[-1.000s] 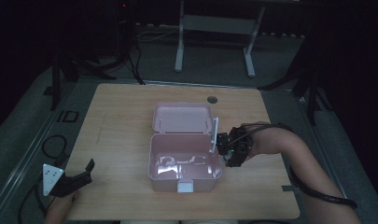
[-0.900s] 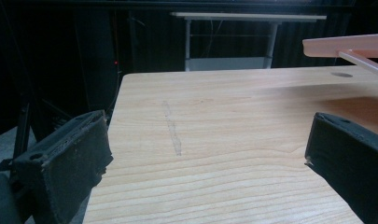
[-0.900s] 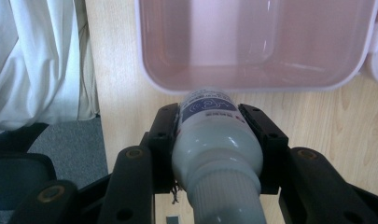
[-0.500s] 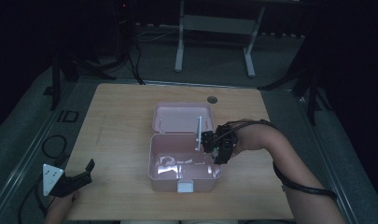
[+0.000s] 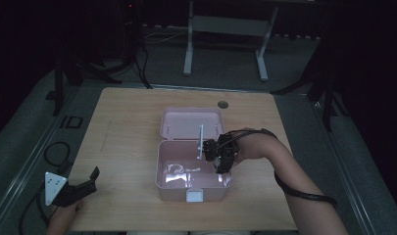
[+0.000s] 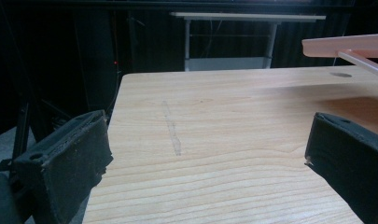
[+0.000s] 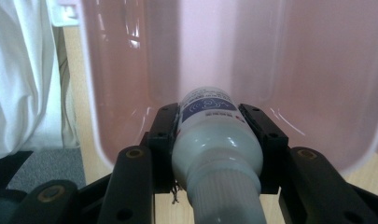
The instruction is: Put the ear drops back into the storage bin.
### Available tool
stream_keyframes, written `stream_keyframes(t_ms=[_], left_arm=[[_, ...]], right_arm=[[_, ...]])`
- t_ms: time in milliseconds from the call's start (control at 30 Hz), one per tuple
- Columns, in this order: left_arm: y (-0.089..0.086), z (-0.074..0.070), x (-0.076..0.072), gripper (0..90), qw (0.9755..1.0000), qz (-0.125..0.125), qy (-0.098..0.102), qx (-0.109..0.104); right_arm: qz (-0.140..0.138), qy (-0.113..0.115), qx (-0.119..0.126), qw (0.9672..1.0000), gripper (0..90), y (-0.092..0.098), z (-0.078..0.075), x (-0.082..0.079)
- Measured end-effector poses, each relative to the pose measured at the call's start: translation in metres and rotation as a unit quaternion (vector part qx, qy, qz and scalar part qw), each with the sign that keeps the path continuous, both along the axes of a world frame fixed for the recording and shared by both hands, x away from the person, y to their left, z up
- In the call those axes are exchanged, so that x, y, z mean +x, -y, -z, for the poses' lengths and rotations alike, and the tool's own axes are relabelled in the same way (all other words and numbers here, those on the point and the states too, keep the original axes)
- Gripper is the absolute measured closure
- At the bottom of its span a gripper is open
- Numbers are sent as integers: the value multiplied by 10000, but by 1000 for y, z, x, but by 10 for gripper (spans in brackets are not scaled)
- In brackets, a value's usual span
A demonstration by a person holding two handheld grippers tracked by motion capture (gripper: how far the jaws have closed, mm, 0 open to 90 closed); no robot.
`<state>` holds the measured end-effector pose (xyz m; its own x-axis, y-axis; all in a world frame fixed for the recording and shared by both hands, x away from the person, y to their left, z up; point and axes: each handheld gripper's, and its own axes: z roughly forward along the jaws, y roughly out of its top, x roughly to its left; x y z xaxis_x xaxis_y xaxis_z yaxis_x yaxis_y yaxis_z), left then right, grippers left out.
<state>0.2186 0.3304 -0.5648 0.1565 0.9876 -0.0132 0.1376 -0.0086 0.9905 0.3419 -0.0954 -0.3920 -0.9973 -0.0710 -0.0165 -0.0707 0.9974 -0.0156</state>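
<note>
Right tongs (image 5: 218, 155) are clamped on a little white bottle (image 7: 214, 140), base pointing into the open pink box (image 5: 161, 169) so it can go down inside, while the left tongs (image 5: 83, 186), gaping and holding nothing, sit well left of the box on the surface (image 5: 127, 117).

The high view is dim; the room around the table (image 5: 127, 127) is nearly black, and only the tabletop and the pink box (image 5: 191, 176) catch light, with white glare on the box floor. The left gripper view is brighter and sharp, its near jaws soft. The right gripper view is bright, its near bottle (image 7: 214, 144) slightly blurred.
</note>
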Motion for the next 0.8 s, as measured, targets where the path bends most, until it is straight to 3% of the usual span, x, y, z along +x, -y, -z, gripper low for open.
stream_keyframes(t_ms=[333,500,800], left_arm=[[0,0,0,4,10000,-1,0,12],[0,0,0,4,10000,-11,-5,7],[0,0,0,4,10000,-9,-9,1]], right_arm=[[-9,-106,-155,9998,597,-2,29,7],[14,-182,-63,9998,596,-6,38,8],[-168,-212,-171,9995,596,-16,56,5]])
